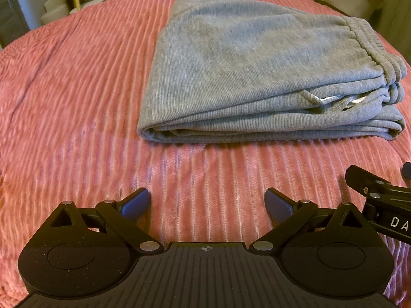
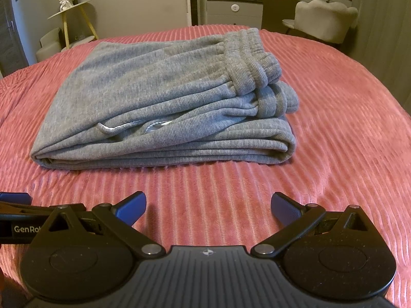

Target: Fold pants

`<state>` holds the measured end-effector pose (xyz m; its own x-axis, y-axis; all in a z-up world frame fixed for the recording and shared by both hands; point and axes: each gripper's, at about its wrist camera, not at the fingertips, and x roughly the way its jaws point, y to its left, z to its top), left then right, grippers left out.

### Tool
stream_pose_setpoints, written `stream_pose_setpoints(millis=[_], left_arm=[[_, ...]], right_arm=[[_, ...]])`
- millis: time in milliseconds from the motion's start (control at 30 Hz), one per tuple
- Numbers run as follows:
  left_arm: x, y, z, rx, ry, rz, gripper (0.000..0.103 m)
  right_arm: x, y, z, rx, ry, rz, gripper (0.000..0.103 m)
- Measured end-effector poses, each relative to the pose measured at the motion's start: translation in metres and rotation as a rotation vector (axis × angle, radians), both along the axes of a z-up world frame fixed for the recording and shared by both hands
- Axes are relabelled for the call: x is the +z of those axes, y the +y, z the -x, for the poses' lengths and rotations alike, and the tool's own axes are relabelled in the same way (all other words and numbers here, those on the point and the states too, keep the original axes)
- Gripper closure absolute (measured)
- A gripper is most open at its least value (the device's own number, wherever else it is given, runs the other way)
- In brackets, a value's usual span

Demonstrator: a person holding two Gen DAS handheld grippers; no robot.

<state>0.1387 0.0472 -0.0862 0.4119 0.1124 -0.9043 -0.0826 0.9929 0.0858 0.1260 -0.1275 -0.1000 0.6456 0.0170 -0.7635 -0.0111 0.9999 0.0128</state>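
Grey ribbed pants (image 2: pixel 159 107), folded into a flat stack, waistband uppermost, lying on bedspread (image 2: pixel 334 128)

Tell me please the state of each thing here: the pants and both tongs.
Pants: folded in a flat stack, lying on the pink blanket, touched by nothing.
Left tongs: open, empty, apart from the pants.
Right tongs: open, empty, apart from the pants.

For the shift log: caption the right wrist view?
Folded grey pants on pink bedspread; right gripper open, empty.
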Motion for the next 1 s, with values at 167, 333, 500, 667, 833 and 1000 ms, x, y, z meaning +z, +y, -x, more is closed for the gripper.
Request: stream_pose_setpoints(millis=[167,333,500,667,833,1000], left_arm=[[-0.0001,0.0004,-0.0001,-0.001,0.0,0.0,0.003],[-0.0005,0.0002,0.0009,0.002,0.001,0.003,0.003],[-0.0008,0.0001,0.0015,0.003,0.0,0.003,0.003],[-0.0007,0.0005,0.0012,0.002,0.001,0.004,0.003],[-0.0006,0.0005,0.0013,0.002,0.001,0.004,0.003],[-0.0006,0.0006,0.0012,0.002,0.001,0.004,0.003]], right_arm=[[-0.0002,-0.0003,0.0001,-0.002,0.005,-0.003,0.0],[-0.0008,-0.0006,0.0,0.0,0.007,-0.002,0.0],[-0.0011,-0.0002,0.0003,-0.001,0.007,-0.001,0.0],[-0.0021,-0.0013,0.0003,-0.003,0.007,-0.002,0.0],[-0.0023,-0.0024,0.0009,-0.006,0.008,-0.005,0.0],[-0.0022,-0.0029,0.0008,-0.004,0.008,-0.005,0.0]])
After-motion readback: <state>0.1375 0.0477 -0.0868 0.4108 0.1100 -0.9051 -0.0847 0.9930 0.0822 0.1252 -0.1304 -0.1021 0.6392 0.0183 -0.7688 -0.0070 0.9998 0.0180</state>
